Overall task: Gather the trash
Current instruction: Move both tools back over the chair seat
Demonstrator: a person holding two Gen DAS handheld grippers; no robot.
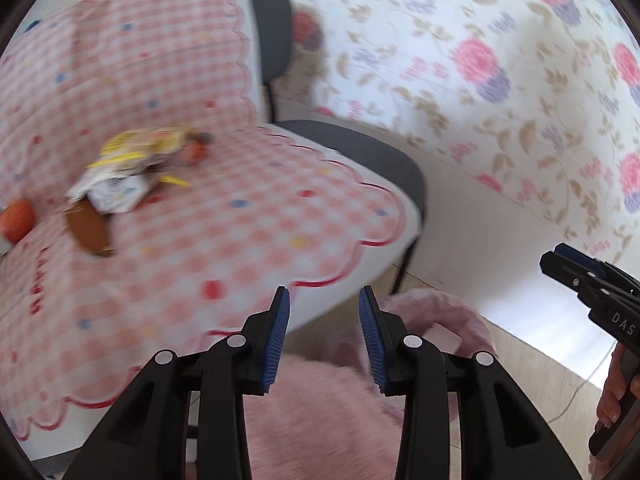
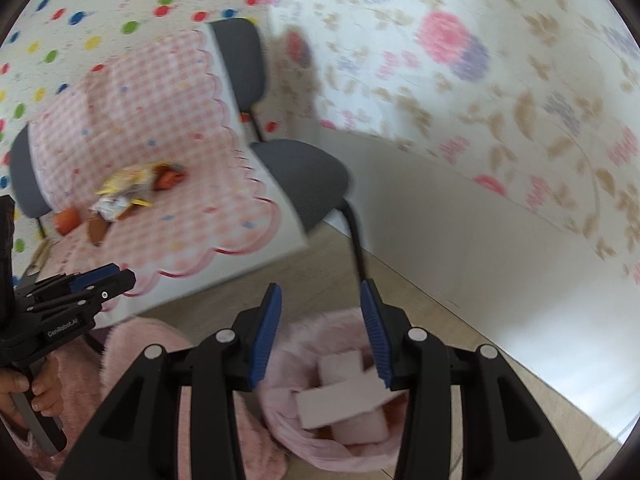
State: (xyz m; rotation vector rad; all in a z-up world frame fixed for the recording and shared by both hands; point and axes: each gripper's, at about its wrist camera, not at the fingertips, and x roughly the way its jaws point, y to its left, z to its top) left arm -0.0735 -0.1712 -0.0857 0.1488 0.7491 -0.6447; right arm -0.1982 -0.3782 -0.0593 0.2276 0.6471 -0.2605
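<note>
A pile of trash lies on a pink checked cloth (image 1: 224, 216) over chairs: a yellow wrapper (image 1: 140, 146), a white crumpled carton (image 1: 114, 192), a brown piece (image 1: 88, 232) and an orange fruit (image 1: 18, 220). The same pile (image 2: 120, 196) shows in the right wrist view. My left gripper (image 1: 324, 336) is open and empty, above the cloth's front edge. My right gripper (image 2: 320, 336) is open and empty, above a pink bag-lined bin (image 2: 332, 452) that holds pale boxes (image 2: 340, 400). The bin also shows in the left wrist view (image 1: 444, 332).
Two grey chairs (image 1: 360, 148) stand against a floral-covered wall (image 1: 500, 80). A dotted sheet (image 2: 100, 12) hangs behind them. A pink fluffy surface (image 1: 316, 420) lies below the left gripper. The floor (image 2: 460, 340) is light wood. Both views are motion-blurred.
</note>
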